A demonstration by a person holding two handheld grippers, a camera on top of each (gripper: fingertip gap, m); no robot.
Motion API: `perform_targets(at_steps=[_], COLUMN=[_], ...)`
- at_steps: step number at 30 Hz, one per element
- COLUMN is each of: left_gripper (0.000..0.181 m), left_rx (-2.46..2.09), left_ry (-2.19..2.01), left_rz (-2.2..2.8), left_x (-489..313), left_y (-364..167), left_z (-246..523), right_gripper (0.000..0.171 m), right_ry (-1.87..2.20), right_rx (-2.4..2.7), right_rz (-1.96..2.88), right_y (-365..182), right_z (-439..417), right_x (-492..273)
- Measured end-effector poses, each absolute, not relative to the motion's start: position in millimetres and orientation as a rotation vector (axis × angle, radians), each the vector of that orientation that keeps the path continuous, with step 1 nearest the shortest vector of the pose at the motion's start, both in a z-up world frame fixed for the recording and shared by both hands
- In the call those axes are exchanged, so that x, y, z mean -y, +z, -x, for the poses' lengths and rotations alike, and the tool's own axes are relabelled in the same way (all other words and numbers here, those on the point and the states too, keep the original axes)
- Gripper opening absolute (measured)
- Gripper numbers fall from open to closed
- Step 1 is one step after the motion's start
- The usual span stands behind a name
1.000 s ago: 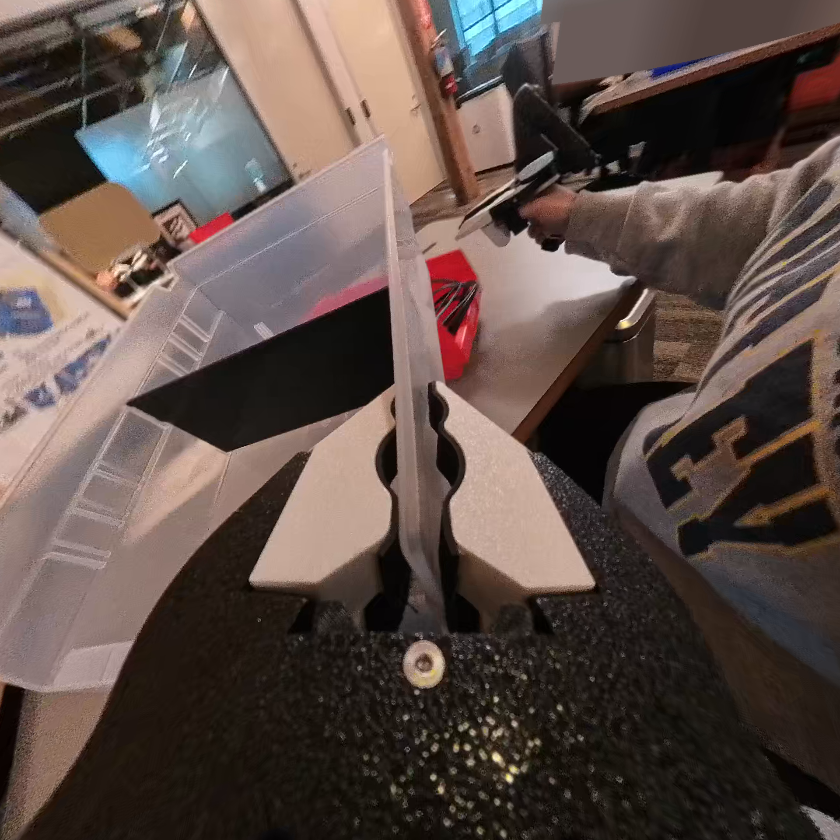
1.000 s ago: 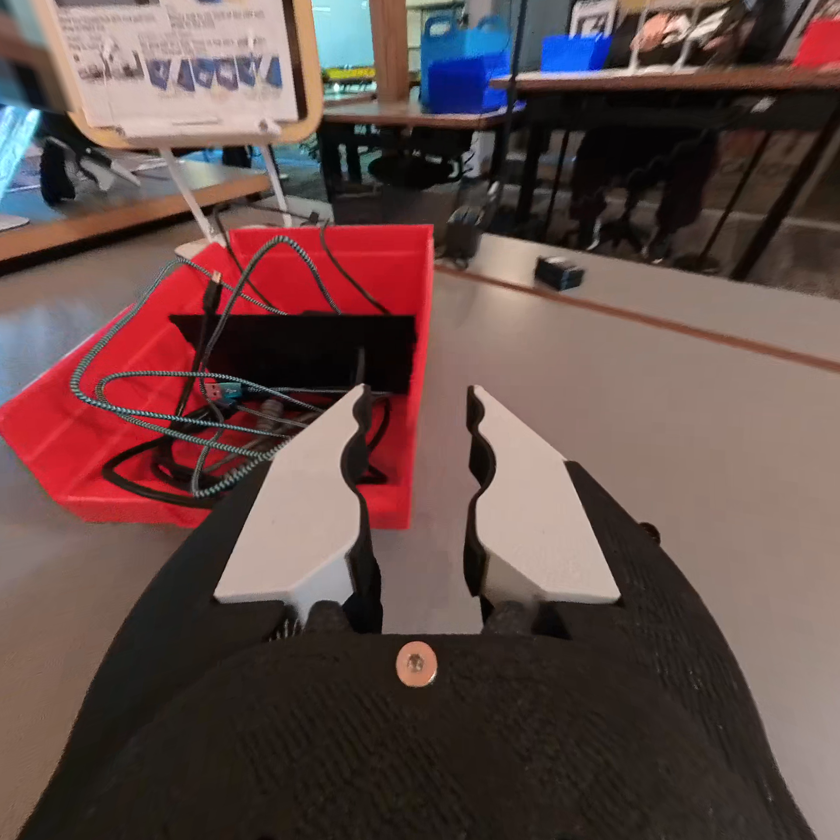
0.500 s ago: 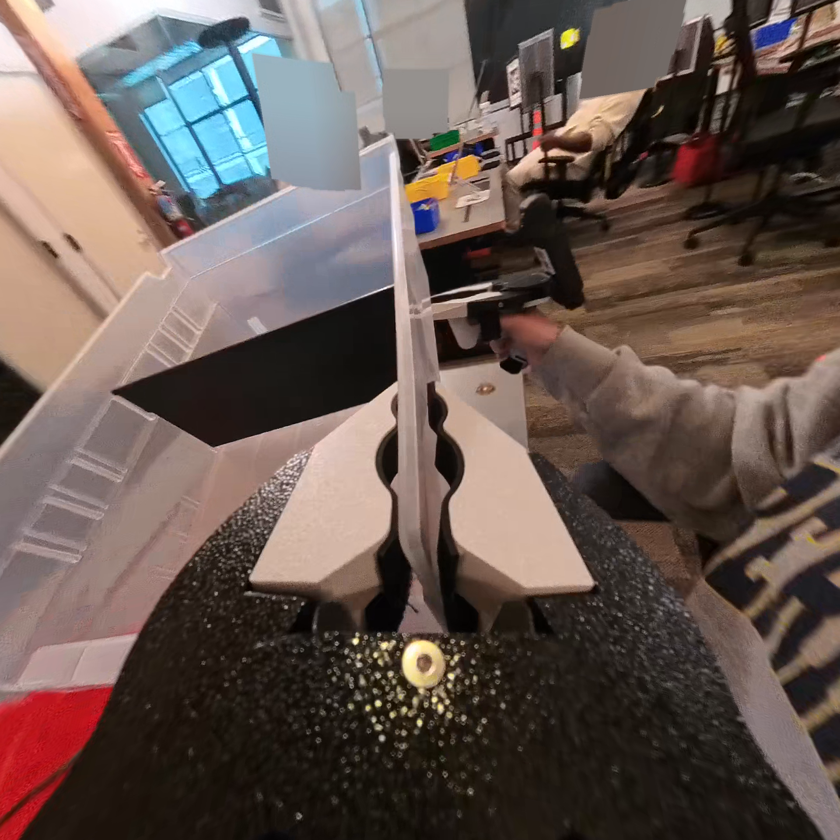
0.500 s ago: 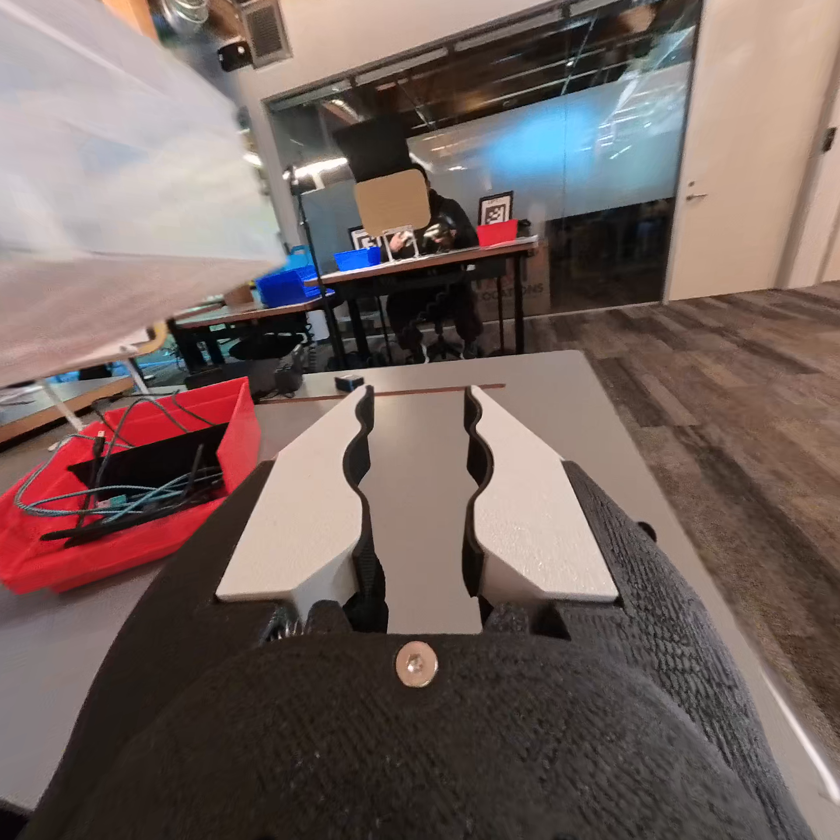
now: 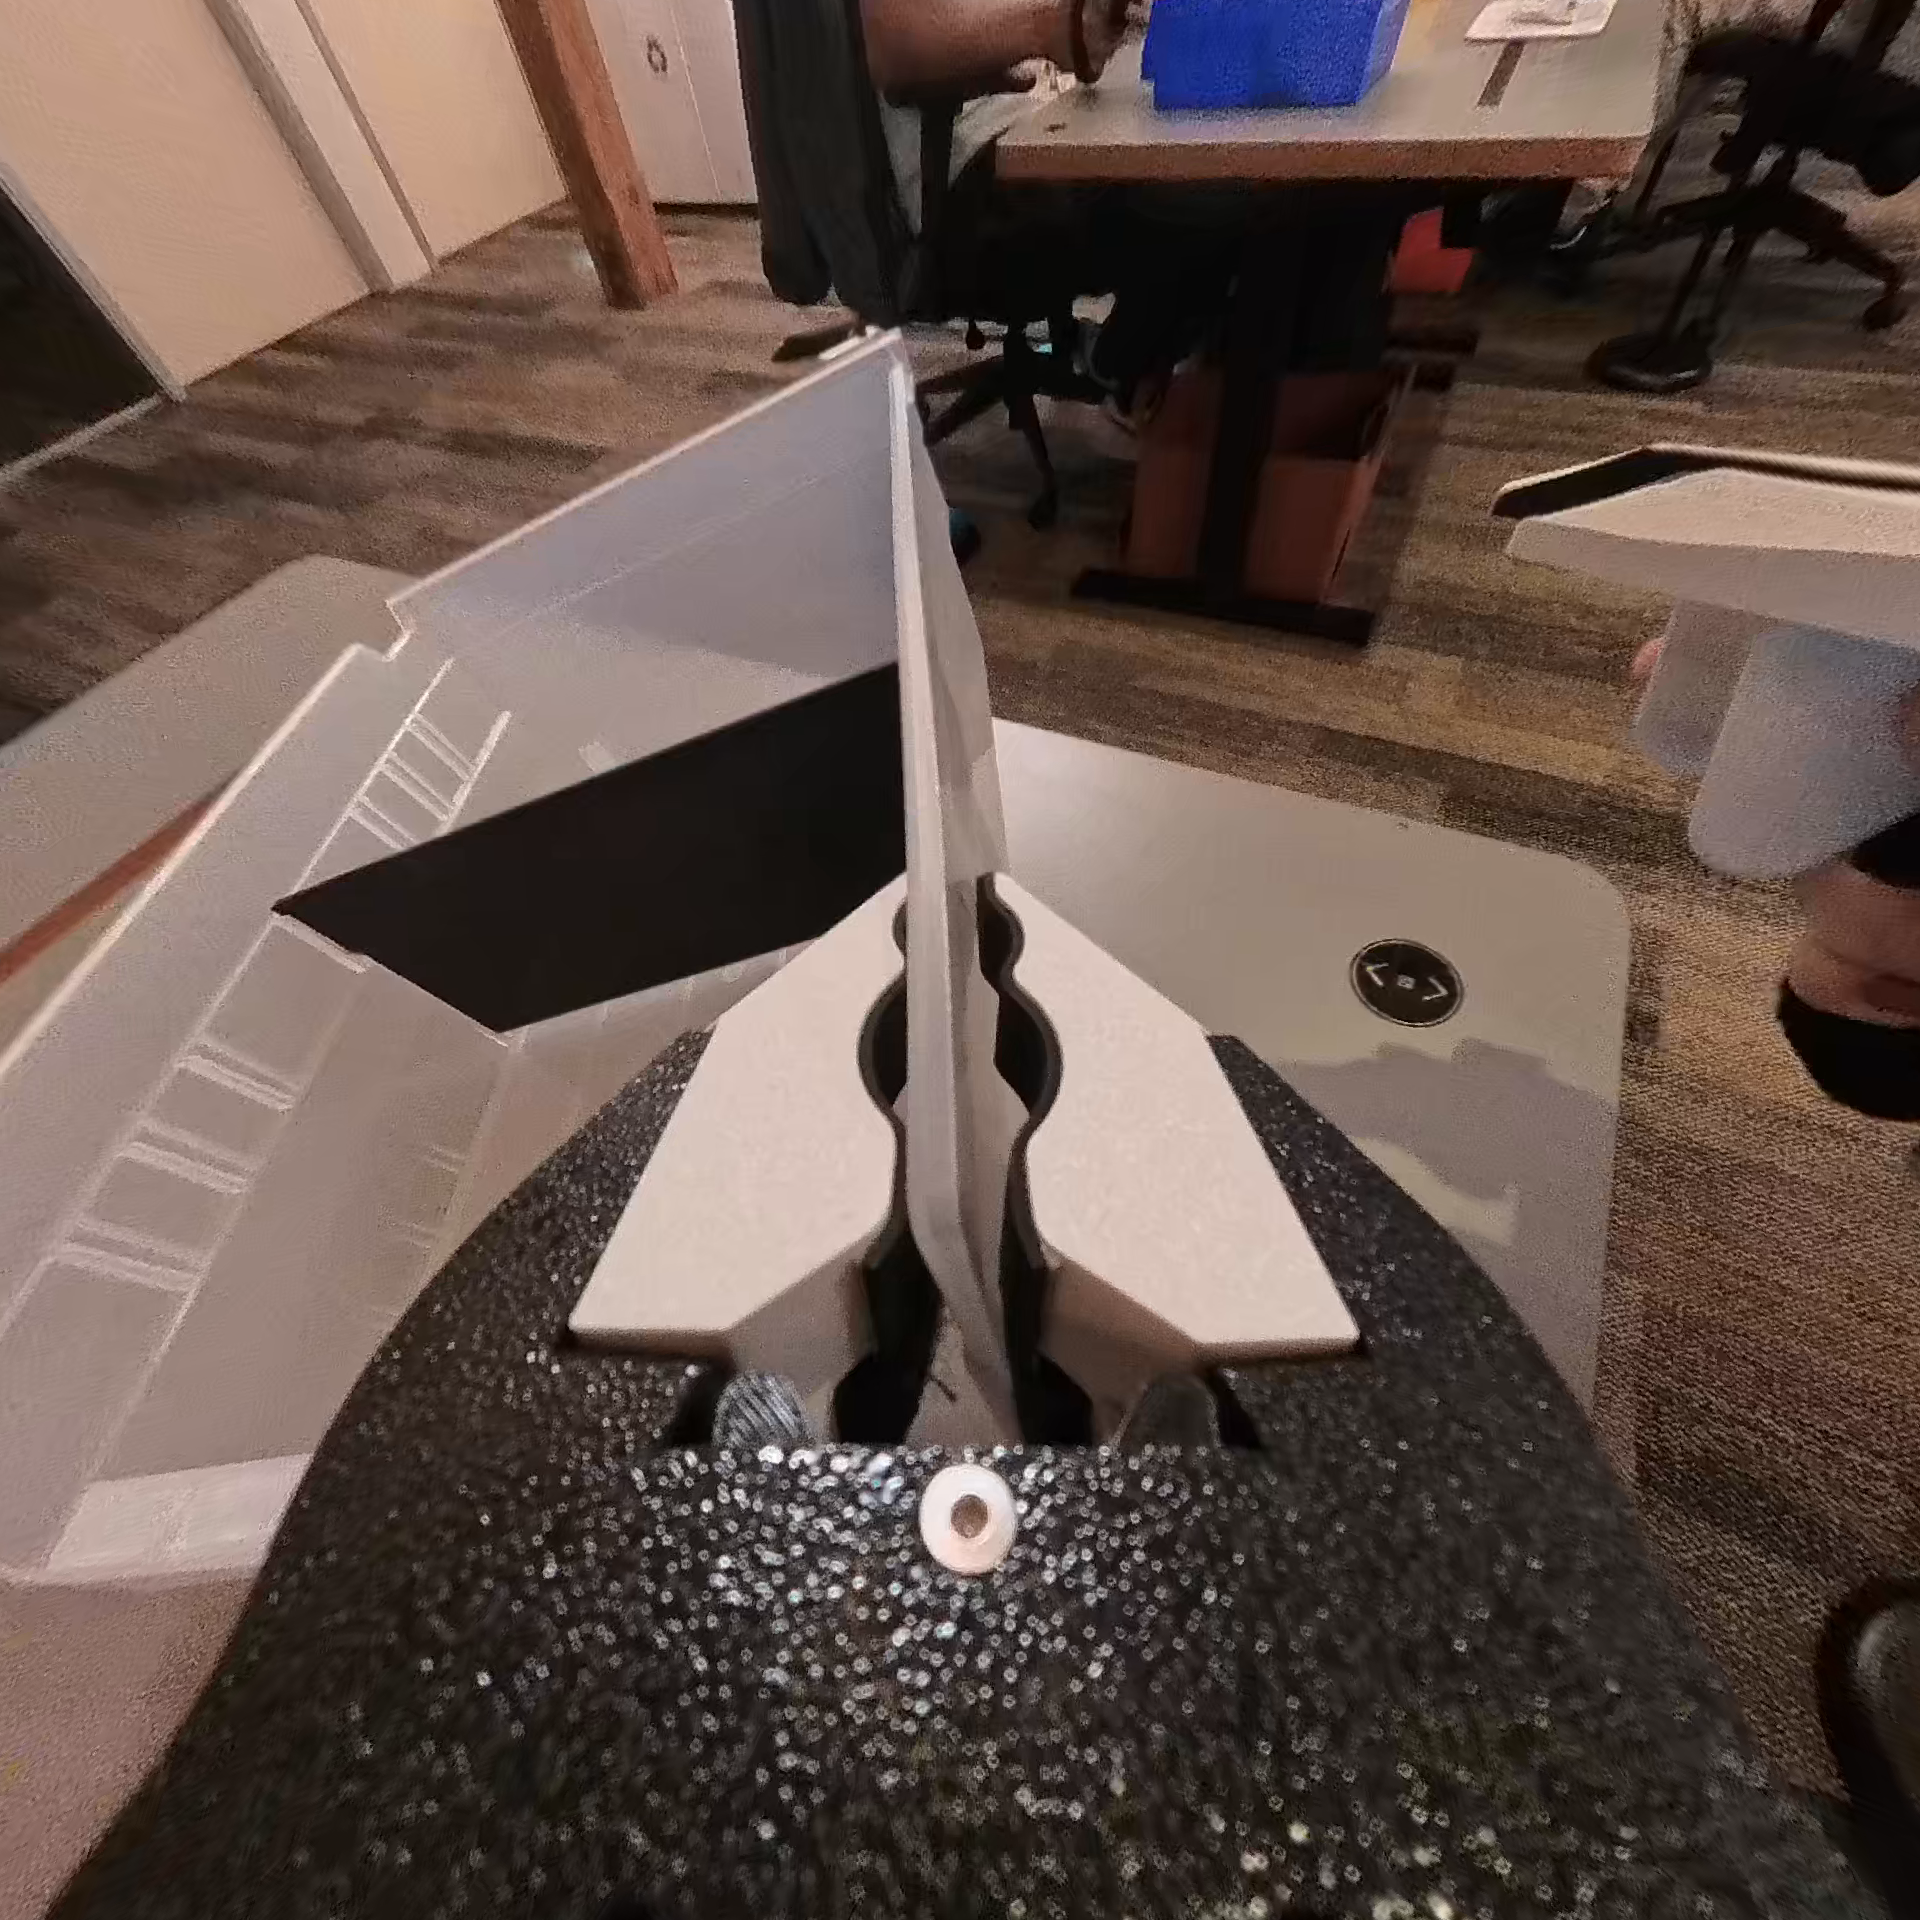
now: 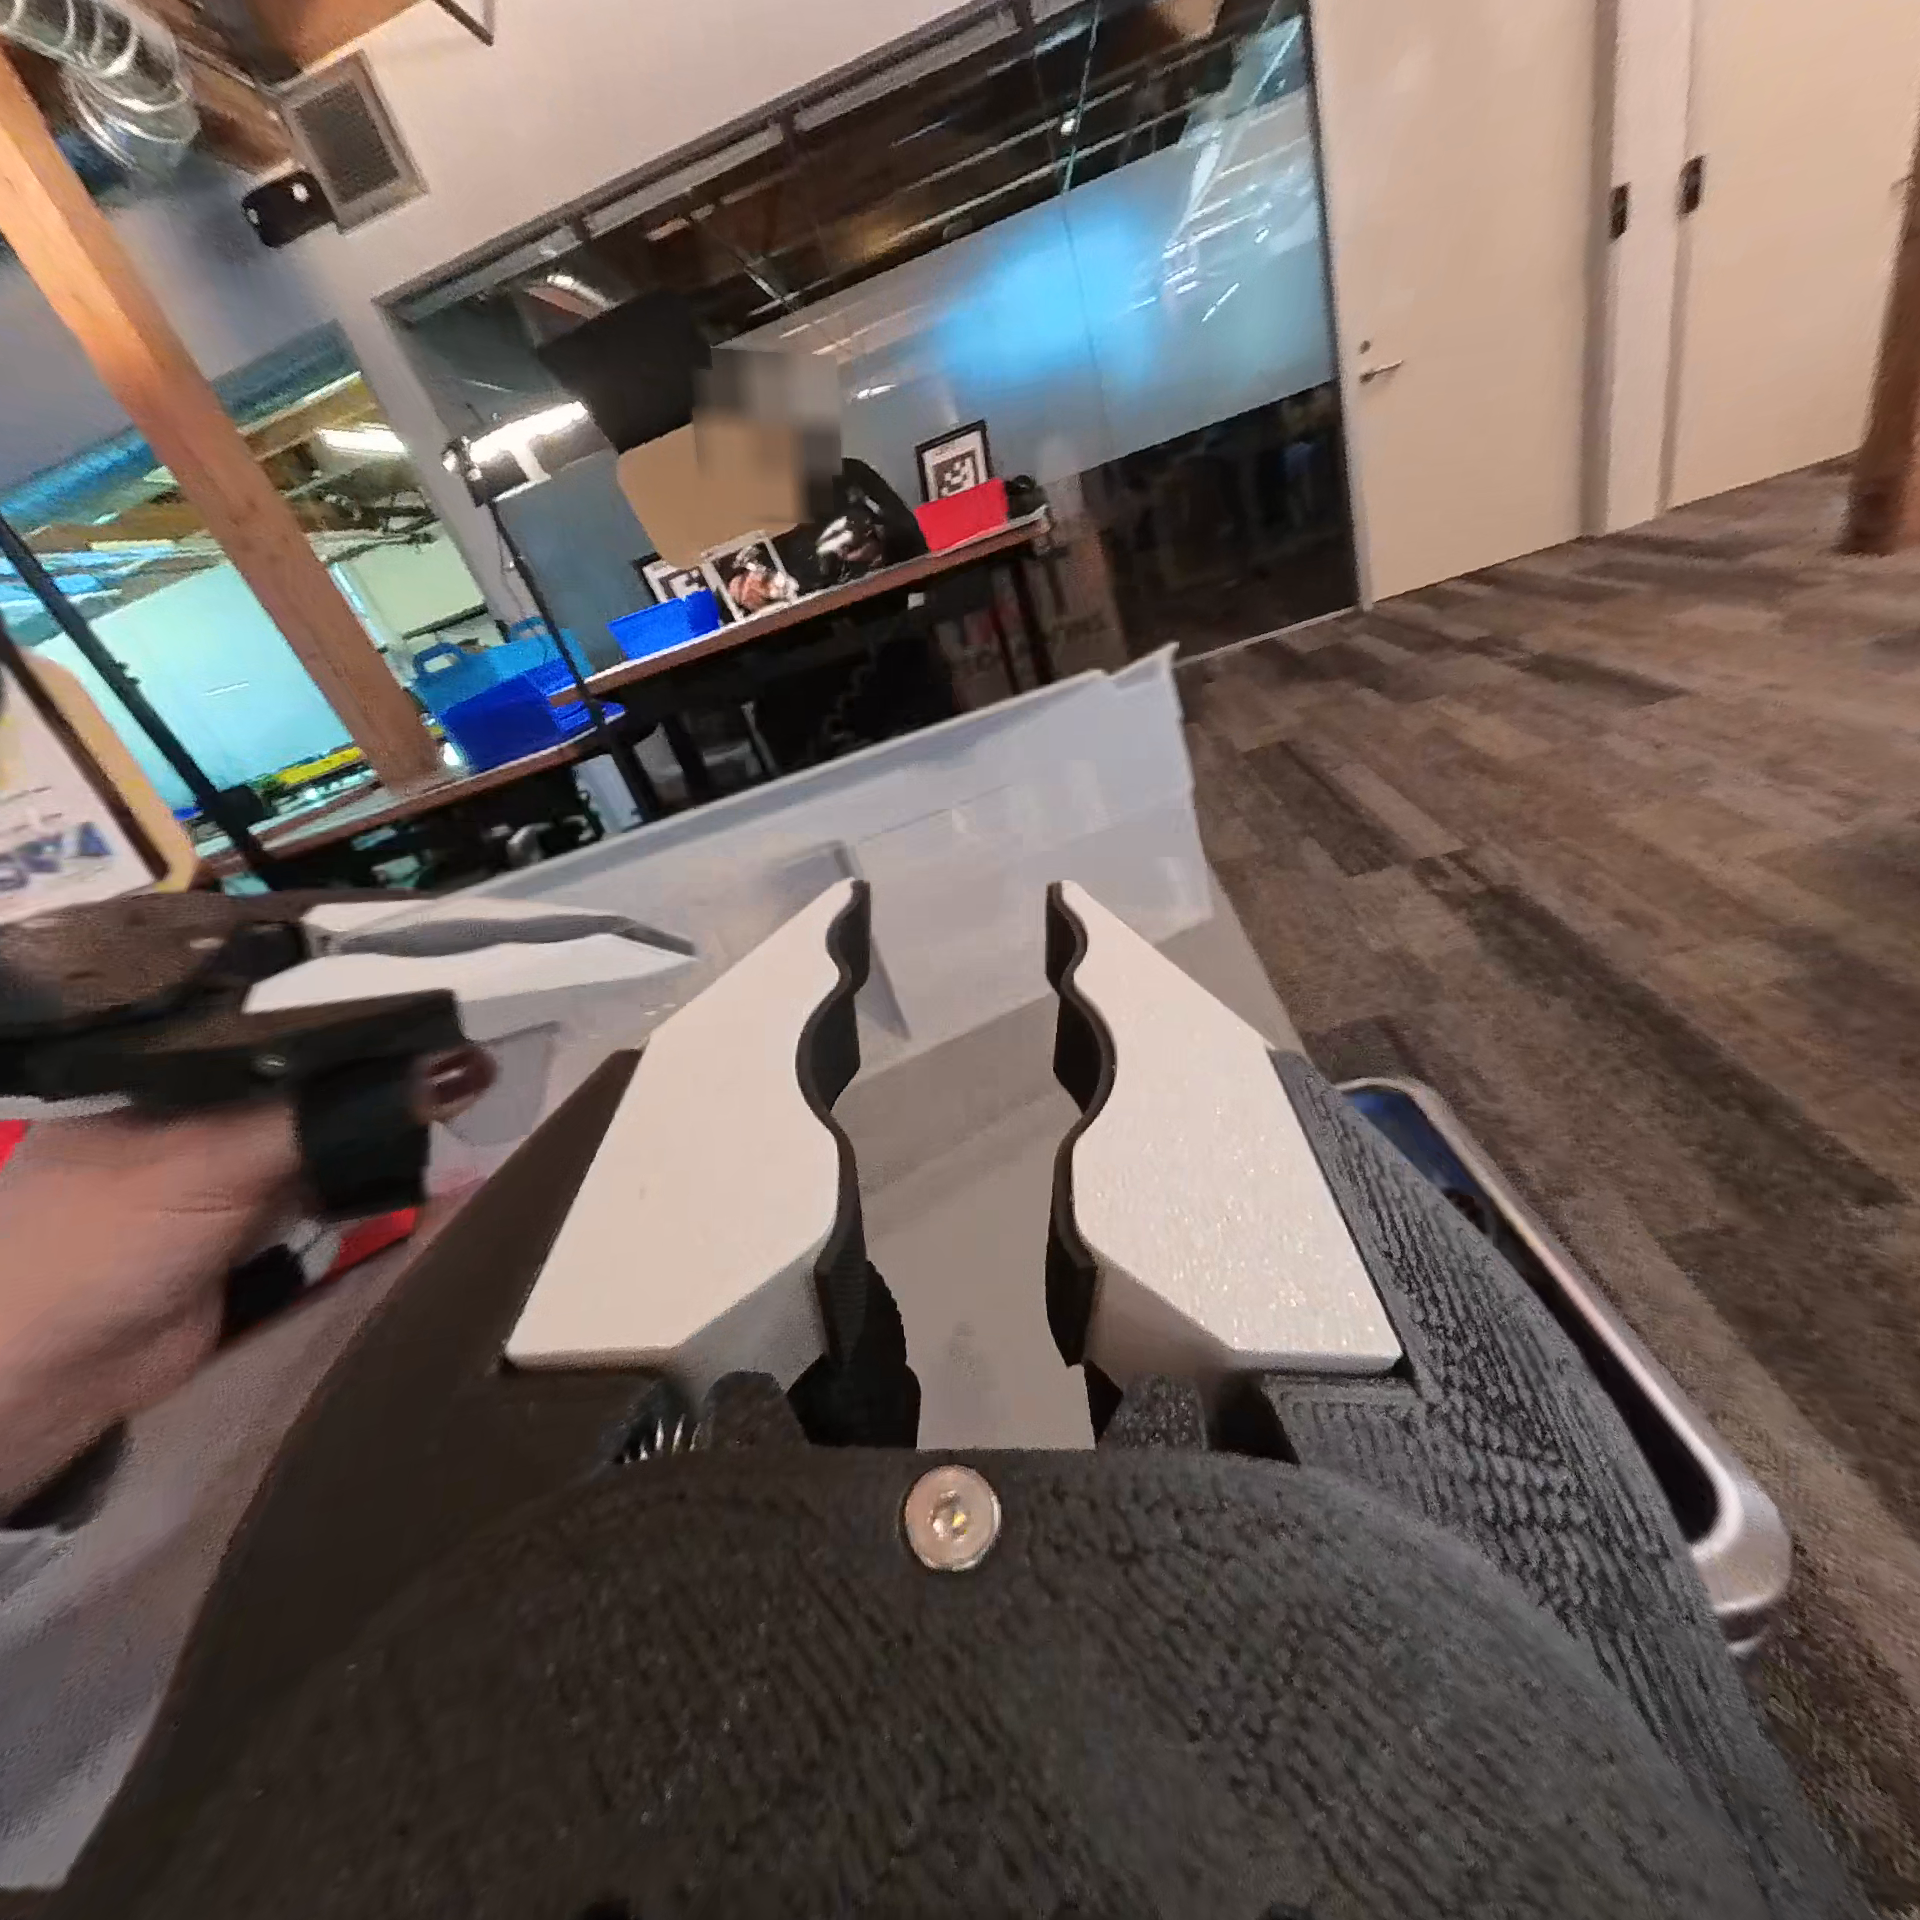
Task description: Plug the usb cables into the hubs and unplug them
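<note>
Left wrist view: the left gripper is clamped on the side wall of a clear bin, carried over the table; a black divider sits inside at 10 o'clock. Right gripper is parted, holding nothing, the bin just ahead at 12 o'clock. No cables or hubs show. The bin looks light, stiff and slick; its thin wall may flex, so grip near a corner.

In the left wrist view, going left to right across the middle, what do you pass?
clear plastic bin → black panel inside it → the bin wall pinched in the left gripper → grey table → right gripper
</note>
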State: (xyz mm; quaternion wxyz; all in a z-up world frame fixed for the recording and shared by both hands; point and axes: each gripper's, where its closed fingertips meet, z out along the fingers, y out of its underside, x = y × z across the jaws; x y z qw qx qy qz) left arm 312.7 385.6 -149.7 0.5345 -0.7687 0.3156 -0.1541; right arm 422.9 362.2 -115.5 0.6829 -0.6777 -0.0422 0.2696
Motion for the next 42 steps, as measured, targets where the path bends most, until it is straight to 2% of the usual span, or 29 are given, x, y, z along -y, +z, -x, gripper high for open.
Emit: perform_targets(at_steps=[1,10,13,14,16,21,25,28,33,38,42], left_gripper=[0.004,0.004,0.06,0.074,0.084,0.082,0.082,0.09,0.103,0.1,0.095], left_rx=[-0.736,-0.729,-0.735,-0.756,-0.803,-0.713,-0.408,-0.16,-0.021,0.007,0.047], left_ry=[-0.378,-0.239,-0.237,-0.243,-0.251,-0.129,0.116,0.206,0.196,0.198,0.206], left_rz=[1.835,1.809,1.728,1.691,1.61,1.396,1.385,1.455,1.621,1.731,1.764], left_x=[-387.0,-377.5,-358.6,-346.9,-314.7,-240.4,-216.5,-208.0,-216.7,-230.1,-236.5], left_y=[-155.7,-209.1,-191.6,-181.4,-161.2,-115.1,-97.7,-102.7,-148.4,-176.4,-184.0], left_z=[-315.2,-320.8,-318.1,-315.1,-300.3,-201.1,-76.8,1.5,58.7,71.3,80.0], right_gripper=[0.032,0.033,0.036,0.038,0.047,0.085,0.119,0.122,0.123,0.118,0.112], right_ry=[0.61,0.657,0.642,0.632,0.613,0.58,0.449,0.338,0.226,0.079,0.113], right_rx=[0.105,0.188,0.197,0.188,0.162,0.145,0.231,0.329,0.429,0.499,0.497], right_rz=[1.535,1.605,1.605,1.601,1.586,1.692,1.925,2.033,2.125,2.196,2.229], right_y=[-119.2,-134.2,-131.6,-129.5,-122.4,-115.9,-145.5,-170.4,-192.3,-210.7,-214.7], right_z=[-419.2,-381.2,-377.0,-377.0,-375.8,-348.4,-319.4,-302.4,-285.4,-292.1,-298.5], right_x=[-364.1,-375.0,-374.5,-374.6,-374.9,-376.9,-377.3,-378.7,-375.5,-375.9,-373.3])
